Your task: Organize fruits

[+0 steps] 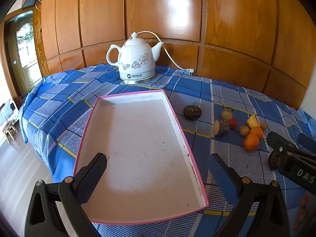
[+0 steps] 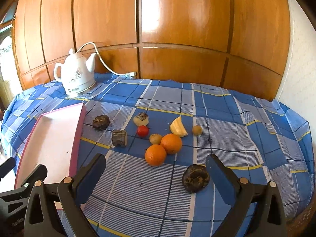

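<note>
Left gripper (image 1: 157,168) spread wide, poised low over the near end of the pink-rimmed tray (image 1: 177,122); right of the tray, fruits (image 2: 164,148) scattered loose on the checked cloth (image 2: 237,130); right gripper (image 2: 156,169) spread wide, hovering beside a dark fruit (image 2: 195,178).

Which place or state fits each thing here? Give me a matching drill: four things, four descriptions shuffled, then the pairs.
1. pink-rimmed tray
2. kettle
3. two oranges
4. dark round fruit

A. touching each other
B. nothing in it
C. by the right gripper's right finger
D. at the table's far edge, by the wooden wall

Pairs: 1-B, 2-D, 3-A, 4-C
</note>
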Motion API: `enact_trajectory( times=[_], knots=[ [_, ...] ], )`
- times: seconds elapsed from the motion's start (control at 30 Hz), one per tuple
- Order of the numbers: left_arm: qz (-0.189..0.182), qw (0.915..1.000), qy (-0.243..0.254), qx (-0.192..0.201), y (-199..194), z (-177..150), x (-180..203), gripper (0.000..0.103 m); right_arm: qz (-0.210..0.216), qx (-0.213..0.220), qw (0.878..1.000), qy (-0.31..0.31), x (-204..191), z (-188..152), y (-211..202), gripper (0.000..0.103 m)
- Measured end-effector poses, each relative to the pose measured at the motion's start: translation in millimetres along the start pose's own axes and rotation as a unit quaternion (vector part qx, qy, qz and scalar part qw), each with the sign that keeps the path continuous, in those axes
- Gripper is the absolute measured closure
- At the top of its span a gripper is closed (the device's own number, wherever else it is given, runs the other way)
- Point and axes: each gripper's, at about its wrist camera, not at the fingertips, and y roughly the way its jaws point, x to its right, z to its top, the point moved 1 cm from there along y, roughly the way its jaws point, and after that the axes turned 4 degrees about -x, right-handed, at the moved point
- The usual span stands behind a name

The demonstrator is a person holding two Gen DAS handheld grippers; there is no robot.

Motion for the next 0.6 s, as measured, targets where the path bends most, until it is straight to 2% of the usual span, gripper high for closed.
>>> enact_trajectory(
  times=[0.6],
  knots=[
    [-0.004, 1.0000, 0.006, 0.005, -5.2, 0.8, 3.2, 0.000, 0.011, 0.011, 1.000, 0.002, 0.4, 1.8, -7.8, 0.000]
  ],
)
